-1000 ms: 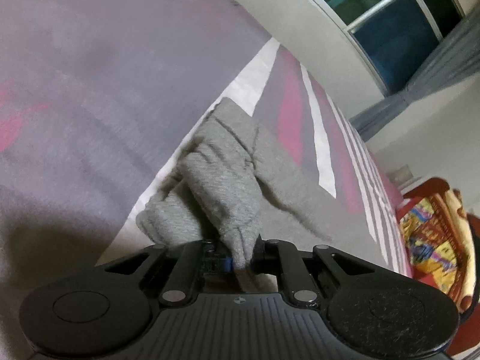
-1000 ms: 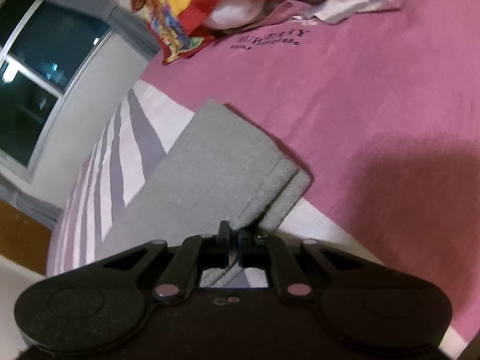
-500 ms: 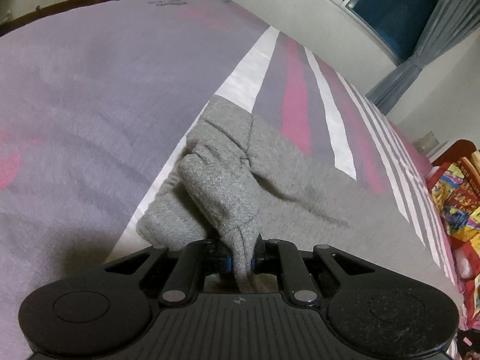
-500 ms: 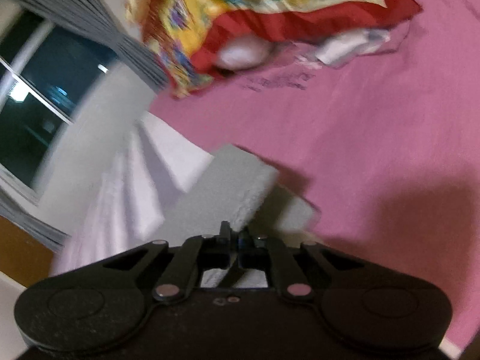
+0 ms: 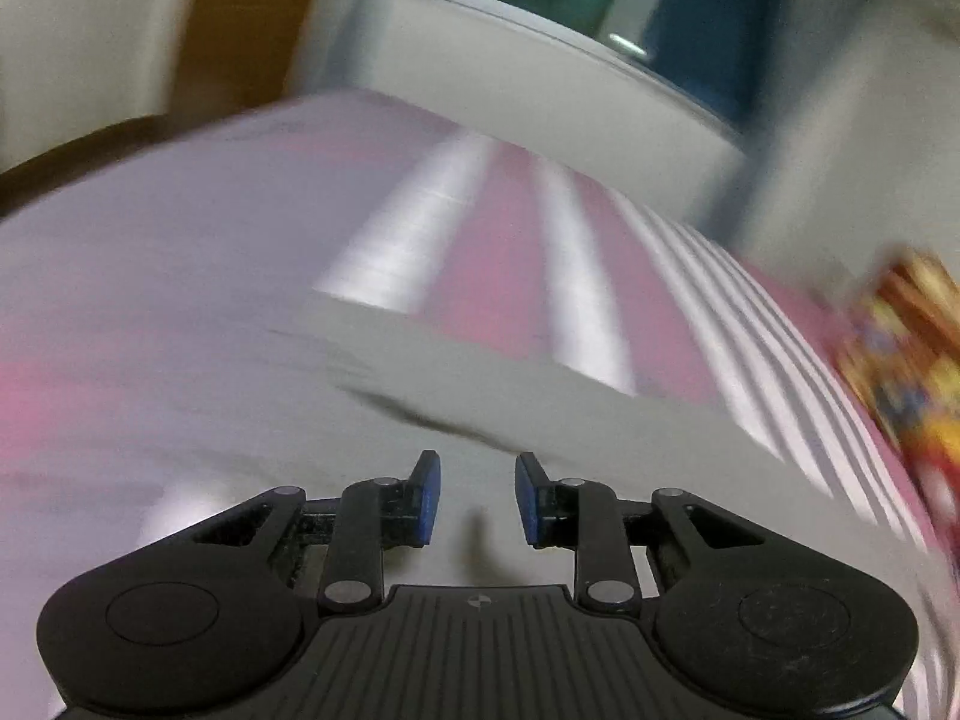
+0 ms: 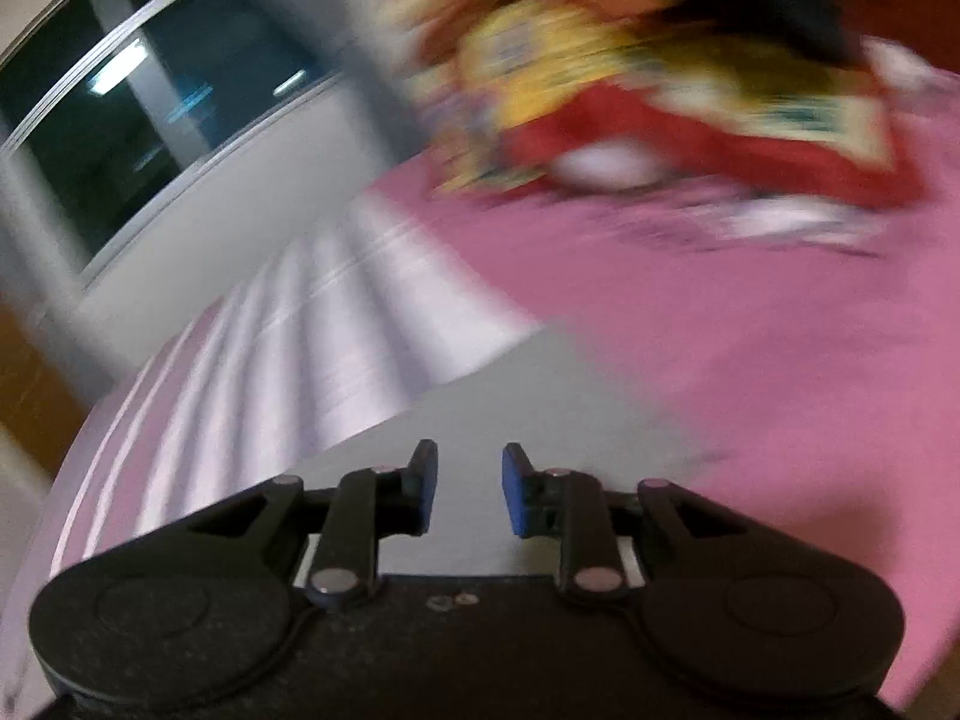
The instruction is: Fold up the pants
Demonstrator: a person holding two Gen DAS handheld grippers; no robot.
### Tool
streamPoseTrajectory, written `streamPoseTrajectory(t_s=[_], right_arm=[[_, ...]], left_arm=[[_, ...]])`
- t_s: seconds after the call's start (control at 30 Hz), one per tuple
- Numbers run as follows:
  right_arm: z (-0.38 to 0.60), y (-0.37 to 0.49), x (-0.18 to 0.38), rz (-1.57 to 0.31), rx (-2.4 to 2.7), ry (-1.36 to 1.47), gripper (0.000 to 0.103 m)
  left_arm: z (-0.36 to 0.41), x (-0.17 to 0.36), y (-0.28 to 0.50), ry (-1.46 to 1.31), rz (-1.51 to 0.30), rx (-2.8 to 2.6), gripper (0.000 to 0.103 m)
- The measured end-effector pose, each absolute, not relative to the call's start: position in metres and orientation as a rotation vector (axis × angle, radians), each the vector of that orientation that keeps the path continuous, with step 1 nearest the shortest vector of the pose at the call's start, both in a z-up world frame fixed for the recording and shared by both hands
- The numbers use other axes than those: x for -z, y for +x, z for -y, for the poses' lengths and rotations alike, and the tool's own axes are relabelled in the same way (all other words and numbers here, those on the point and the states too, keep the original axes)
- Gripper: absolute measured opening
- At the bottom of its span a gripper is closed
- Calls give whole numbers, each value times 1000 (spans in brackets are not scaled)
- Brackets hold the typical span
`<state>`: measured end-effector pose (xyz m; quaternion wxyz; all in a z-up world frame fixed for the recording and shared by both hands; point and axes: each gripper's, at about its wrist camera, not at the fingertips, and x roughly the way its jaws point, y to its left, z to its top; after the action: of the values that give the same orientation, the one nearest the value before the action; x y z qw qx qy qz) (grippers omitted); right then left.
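Note:
Grey pants [image 5: 456, 384] lie flat on the bed, blurred by motion, in front of and below my left gripper [image 5: 474, 498]. Its jaws are opening, and its blue pads [image 5: 427, 498] stand apart with nothing between them. In the right wrist view the same grey pants [image 6: 540, 402] spread out below my right gripper [image 6: 468, 495]. Its jaws are opening too; the gap between the blue pads [image 6: 516, 498] holds no cloth. Both grippers hang a little above the fabric.
The bed cover [image 5: 492, 228] is striped pink, white and grey, and plain pink [image 6: 780, 360] on the right side. A red and yellow patterned blanket [image 6: 660, 78] is heaped at the far end. A window [image 5: 600, 18] and a wall stand beyond the bed.
Both grippers have let go of the grey cloth they pinched and their jaws have parted. Both have lifted and rolled; the bunched pants end now lies flat.

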<state>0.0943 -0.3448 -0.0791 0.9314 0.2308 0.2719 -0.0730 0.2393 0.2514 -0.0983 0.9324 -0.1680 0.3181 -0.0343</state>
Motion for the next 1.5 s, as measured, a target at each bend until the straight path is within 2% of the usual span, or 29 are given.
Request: streamPoseTrajectory(t_s=[0.13,0.27,0.3,0.37,0.43,0.5,0.53,0.63,0.8,1.0,1.13,1.23,1.3,1.33,1.43,1.5], right_arm=[[239,146,95,-649,-91,383,26],[165,171,123,-733,-169,270,36],[159,172,131,-765,-155,235,35],[161,168,141,-763,-112,171,26],[179,163,139,-770,-109,207,26],[190,167,129,-781,-111,217,31],[188,166,122,-759,-105,218,40],[169,196,110,-721,-146,234,39],[81,261,96,-713,-316,133,39],[1,323,141,-821,-390,30,42],[-6,326,133,-762,-411,56,45],[-26,338,122,-721,-472,82,45],[-44,349,127,-756,-507,87,45],[-51,355,134,-781,-499,71,49],[-46,357,143,-801,-490,26,45],[-21,345,138,-792,-435,19,54]], left_arm=[[-160,120,268,-274,-703,239,26],[-121,147,277,-203,-742,239,28],[-124,150,276,-216,-737,240,28],[-137,149,274,-239,-741,236,28],[-149,142,273,-230,-741,199,28],[-157,134,280,-225,-715,167,30],[-162,129,286,-226,-704,153,30],[-166,117,312,-194,-705,129,32],[-165,114,358,-64,-745,120,36],[-184,141,384,-95,-805,145,37],[-211,129,376,-129,-733,56,37],[-232,138,383,-171,-752,6,37],[-238,150,386,-188,-765,19,37],[-241,153,386,-221,-765,25,37],[-245,153,385,-240,-763,34,37],[-243,154,381,-210,-756,47,37]])
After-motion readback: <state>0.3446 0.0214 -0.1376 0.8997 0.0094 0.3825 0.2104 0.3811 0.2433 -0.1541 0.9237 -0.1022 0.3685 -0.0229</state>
